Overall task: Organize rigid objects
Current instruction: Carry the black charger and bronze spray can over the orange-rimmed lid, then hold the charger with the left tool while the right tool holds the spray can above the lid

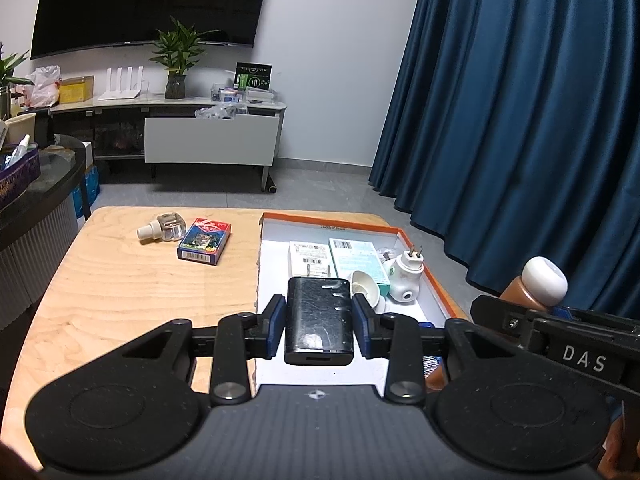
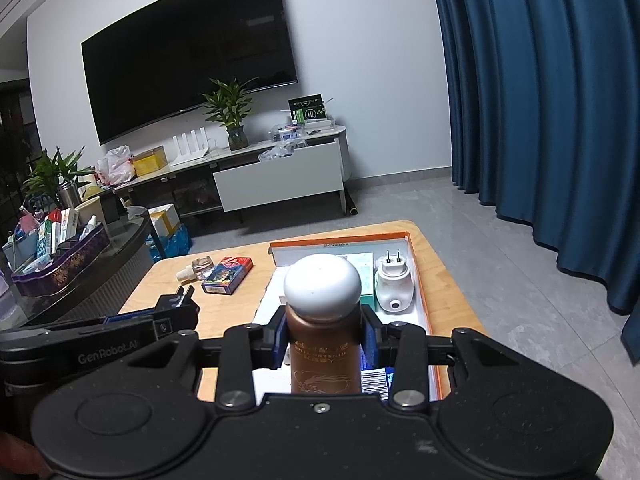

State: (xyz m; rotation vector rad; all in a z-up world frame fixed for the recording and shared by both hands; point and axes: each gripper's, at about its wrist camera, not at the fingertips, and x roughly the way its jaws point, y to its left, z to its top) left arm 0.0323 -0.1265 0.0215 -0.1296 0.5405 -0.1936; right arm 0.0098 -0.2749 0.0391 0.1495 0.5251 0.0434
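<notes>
My left gripper (image 1: 319, 324) is shut on a black charger block (image 1: 319, 320) and holds it above the near end of the orange-rimmed white box (image 1: 332, 222). My right gripper (image 2: 325, 338) is shut on a brown bottle with a white cap (image 2: 322, 320), held above the same box (image 2: 340, 239); the bottle also shows in the left wrist view (image 1: 536, 284). In the box lie two flat cartons (image 1: 308, 258), a white plug-in device (image 1: 406, 278) and a white funnel-shaped piece (image 1: 366, 286). On the wooden table (image 1: 120, 300) lie a card pack (image 1: 205, 240) and a clear refill bottle (image 1: 164, 227).
A dark round table with a purple tray of items (image 2: 60, 264) stands to the left. A TV cabinet (image 1: 208, 136) with plants and a router is against the far wall. Blue curtains (image 1: 520, 120) hang on the right.
</notes>
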